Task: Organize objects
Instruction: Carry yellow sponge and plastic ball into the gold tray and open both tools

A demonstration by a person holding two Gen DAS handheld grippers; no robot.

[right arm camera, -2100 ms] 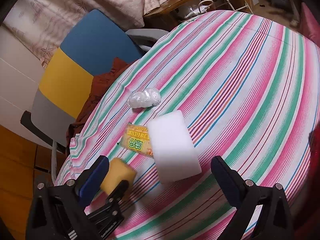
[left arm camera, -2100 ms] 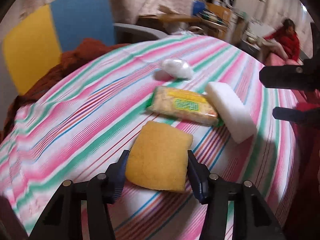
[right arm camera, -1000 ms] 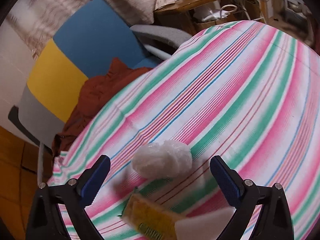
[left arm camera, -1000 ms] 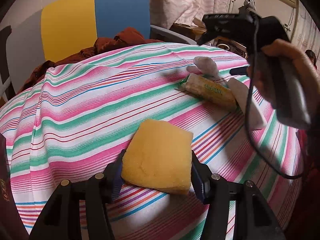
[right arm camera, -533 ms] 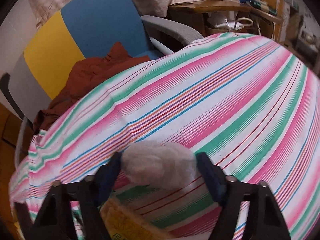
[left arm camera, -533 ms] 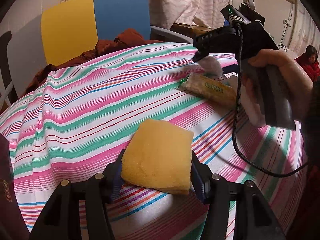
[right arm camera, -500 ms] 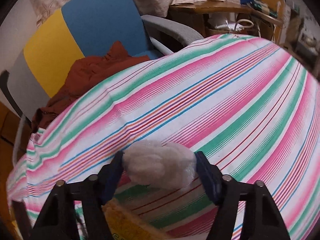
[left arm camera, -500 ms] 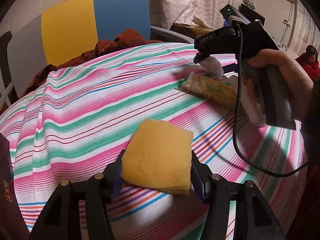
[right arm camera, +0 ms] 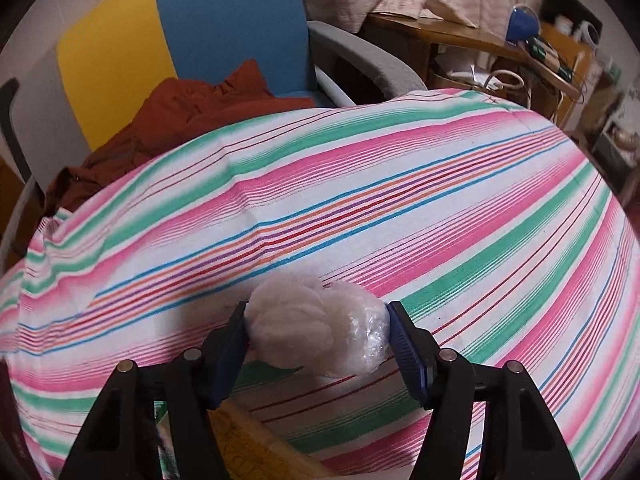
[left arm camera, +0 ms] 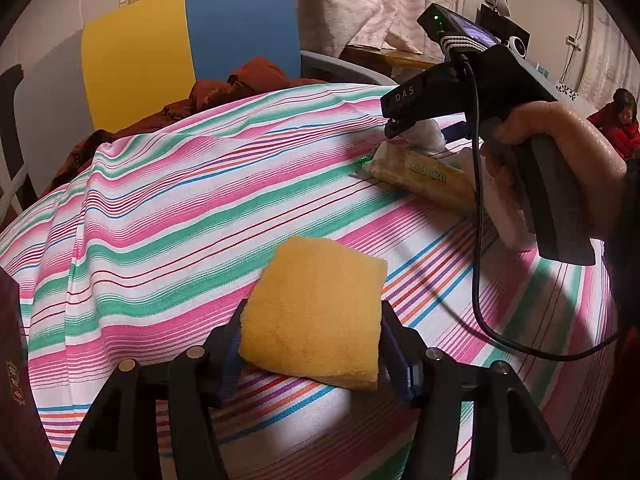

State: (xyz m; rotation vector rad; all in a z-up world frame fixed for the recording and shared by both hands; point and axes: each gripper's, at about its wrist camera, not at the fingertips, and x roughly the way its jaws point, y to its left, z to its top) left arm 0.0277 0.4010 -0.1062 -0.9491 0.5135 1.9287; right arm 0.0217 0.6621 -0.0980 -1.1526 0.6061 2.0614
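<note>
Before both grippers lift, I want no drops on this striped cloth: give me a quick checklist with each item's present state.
1. Left gripper closed on the yellow sponge: ok, both pads touch its sides.
2. Right gripper closed on the white plastic-wrapped bundle: ok, both pads press it.
3. Bundle free of the yellow packet beside it: cannot tell, they sit very close.
4. Sponge lifted off the tablecloth: cannot tell.
5. Cable from the right gripper clear of the sponge: ok, it hangs apart to the right.
</note>
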